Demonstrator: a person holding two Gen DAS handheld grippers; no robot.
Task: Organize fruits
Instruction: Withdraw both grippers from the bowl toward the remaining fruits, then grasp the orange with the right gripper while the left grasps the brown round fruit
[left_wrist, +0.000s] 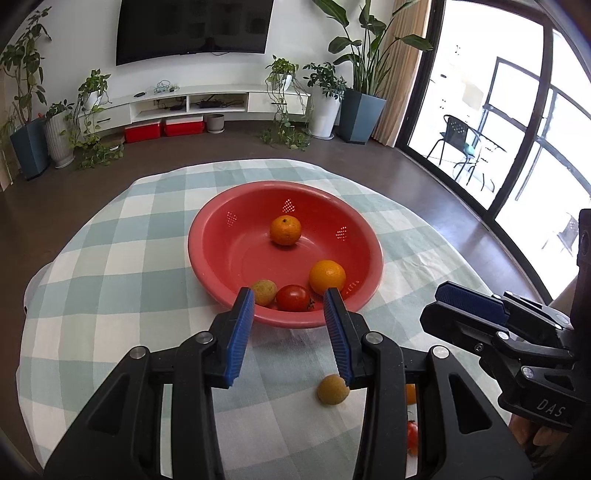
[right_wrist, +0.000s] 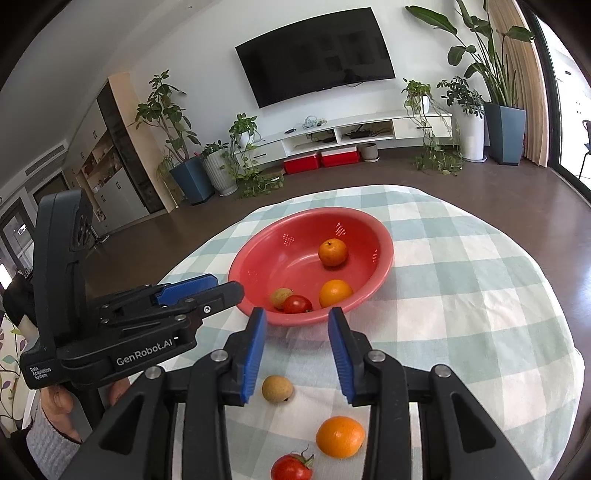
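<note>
the left gripper (left_wrist: 290, 295) and the right gripper (right_wrist: 297, 315) are held above the checked tablecloth (right_wrist: 461, 295), jaws parted and empty. a longan (right_wrist: 277, 388), an orange (right_wrist: 340, 436) and a tomato (right_wrist: 291, 467) are seen on the cloth just before the red bowl (right_wrist: 258, 254), in which four fruits are contained.

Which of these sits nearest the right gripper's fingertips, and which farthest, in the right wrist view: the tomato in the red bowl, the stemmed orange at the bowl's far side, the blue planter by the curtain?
From the right gripper:
1. Tomato, at the red bowl's near rim, nearest.
2. Stemmed orange, deeper in the bowl, on the right.
3. Blue planter, on the floor far right, farthest.
</note>
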